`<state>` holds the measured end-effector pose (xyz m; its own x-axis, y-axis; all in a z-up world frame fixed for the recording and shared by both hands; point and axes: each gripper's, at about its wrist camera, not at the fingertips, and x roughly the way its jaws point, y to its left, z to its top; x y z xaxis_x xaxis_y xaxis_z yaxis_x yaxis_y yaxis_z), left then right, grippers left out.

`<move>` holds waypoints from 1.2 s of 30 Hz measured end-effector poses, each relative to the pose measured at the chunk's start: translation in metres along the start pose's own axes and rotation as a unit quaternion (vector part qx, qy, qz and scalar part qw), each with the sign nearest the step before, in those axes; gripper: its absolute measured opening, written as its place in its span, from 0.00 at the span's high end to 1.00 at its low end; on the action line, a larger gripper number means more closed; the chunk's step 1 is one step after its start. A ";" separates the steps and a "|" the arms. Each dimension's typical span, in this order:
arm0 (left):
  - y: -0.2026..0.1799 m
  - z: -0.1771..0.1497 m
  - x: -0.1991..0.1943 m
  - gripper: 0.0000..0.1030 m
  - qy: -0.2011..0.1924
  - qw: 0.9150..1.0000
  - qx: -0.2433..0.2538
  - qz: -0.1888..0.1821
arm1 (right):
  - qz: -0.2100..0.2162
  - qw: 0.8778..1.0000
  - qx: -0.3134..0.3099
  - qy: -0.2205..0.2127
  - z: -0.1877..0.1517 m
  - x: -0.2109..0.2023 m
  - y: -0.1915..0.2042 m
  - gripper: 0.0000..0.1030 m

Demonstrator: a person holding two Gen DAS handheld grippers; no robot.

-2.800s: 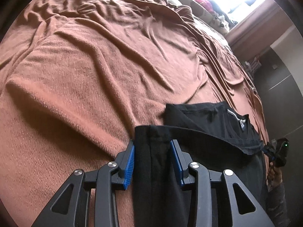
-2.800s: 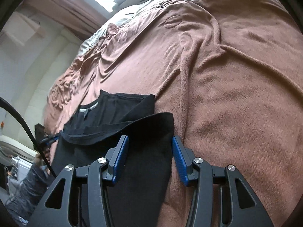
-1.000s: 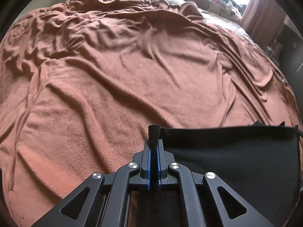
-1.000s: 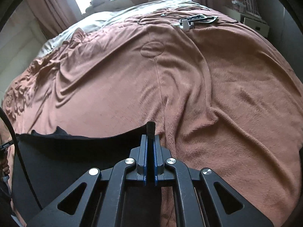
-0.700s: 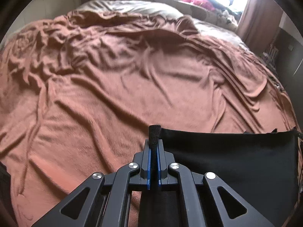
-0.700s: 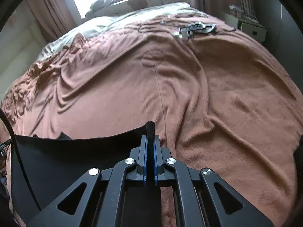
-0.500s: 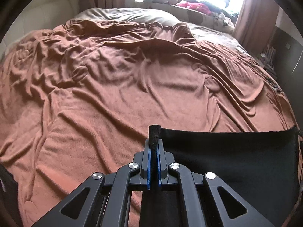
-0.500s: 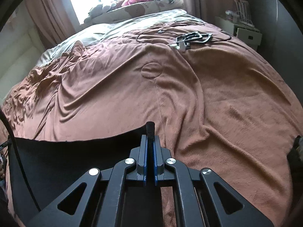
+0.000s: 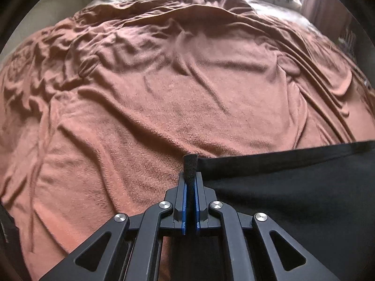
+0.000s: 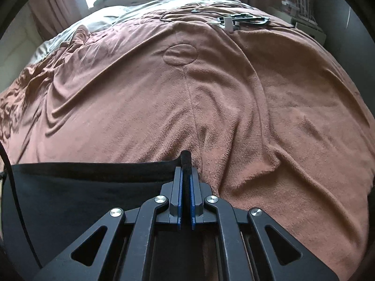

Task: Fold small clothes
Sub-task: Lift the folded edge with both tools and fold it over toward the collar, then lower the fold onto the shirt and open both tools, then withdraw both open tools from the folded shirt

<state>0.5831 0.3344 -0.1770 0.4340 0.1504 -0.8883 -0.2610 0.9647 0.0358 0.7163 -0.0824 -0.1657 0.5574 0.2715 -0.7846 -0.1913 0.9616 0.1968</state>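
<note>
**Black garment stretched between two grippers**

Left gripper (image 9: 190, 182) pinching one corner of the garment (image 9: 293, 187), jaws having just eased slightly with cloth between. Right gripper (image 10: 185, 178) clamped on the other corner. Hem taut between them, above a brown blanket (image 9: 164, 98) on the bed. Cables (image 10: 241, 20) at the far edge.

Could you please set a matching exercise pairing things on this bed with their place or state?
Things:
1. black cloth garment
2. rumpled brown fleece blanket
3. tangle of black cables

Places or states:
A. spread over the bed
B. lying at the far end
C. pinched at two corners and stretched between the left gripper and right gripper

Pairs: 1-C, 2-A, 3-B.
</note>
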 end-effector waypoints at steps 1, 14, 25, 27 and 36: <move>-0.001 0.000 -0.003 0.88 0.002 1.000 -0.001 0.010 | -0.002 1.000 0.005 0.000 -0.001 -0.006 -0.002 0.95; 0.001 -0.070 -0.087 0.36 -0.037 0.998 -0.037 -0.028 | 0.050 0.997 -0.005 -0.051 -0.064 -0.112 -0.019 0.45; 0.001 -0.151 -0.119 0.35 -0.044 0.997 -0.030 -0.049 | 0.072 0.996 -0.037 -0.031 -0.127 -0.155 -0.021 0.45; -0.002 -0.161 -0.127 0.35 -0.046 0.997 -0.020 -0.056 | 0.065 0.997 -0.041 -0.031 -0.135 -0.164 -0.020 0.45; -0.024 -0.213 -0.148 0.72 -0.030 0.998 0.009 -0.060 | 0.053 0.994 -0.093 -0.009 -0.191 -0.194 -0.006 0.45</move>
<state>0.3412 0.2430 -0.1443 0.5121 0.0464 -0.8577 -0.1893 0.9801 -0.0600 0.4548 -0.1488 -0.1273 0.5406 0.3724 -0.7544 -0.3948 0.9041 0.1635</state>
